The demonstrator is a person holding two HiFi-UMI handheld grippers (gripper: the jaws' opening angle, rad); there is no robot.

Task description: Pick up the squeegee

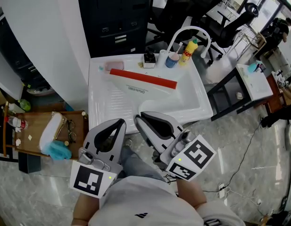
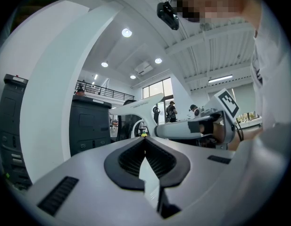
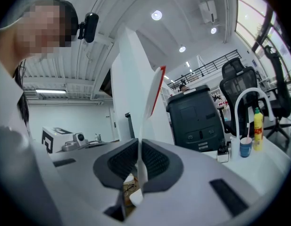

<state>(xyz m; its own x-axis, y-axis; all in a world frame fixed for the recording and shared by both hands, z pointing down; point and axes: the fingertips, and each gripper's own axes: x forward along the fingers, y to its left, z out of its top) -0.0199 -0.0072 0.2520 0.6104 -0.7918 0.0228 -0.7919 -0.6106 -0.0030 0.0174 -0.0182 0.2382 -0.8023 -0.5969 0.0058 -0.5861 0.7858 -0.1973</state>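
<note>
Clamping the squeegee (image 1: 143, 80) by its thin white body between its pads, the right claw (image 3: 138, 145) points level at the front edge of the white sink (image 1: 103, 105). From that grip the squeegee rises over the basin, red blade at its far end. Just beside it, the left claw (image 2: 145, 140) has its pads together, nothing between them. Behind the basin, a yellow bottle (image 1: 188, 52) and a blue cup (image 1: 172, 59) stand beside the arched tap (image 1: 190, 30).

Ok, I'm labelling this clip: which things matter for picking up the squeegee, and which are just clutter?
In the job: squeegee; right gripper, fingers shut on it.
Lying about: yellow bottle, blue cup, glasses, blue cloth; left gripper, shut and empty.
</note>
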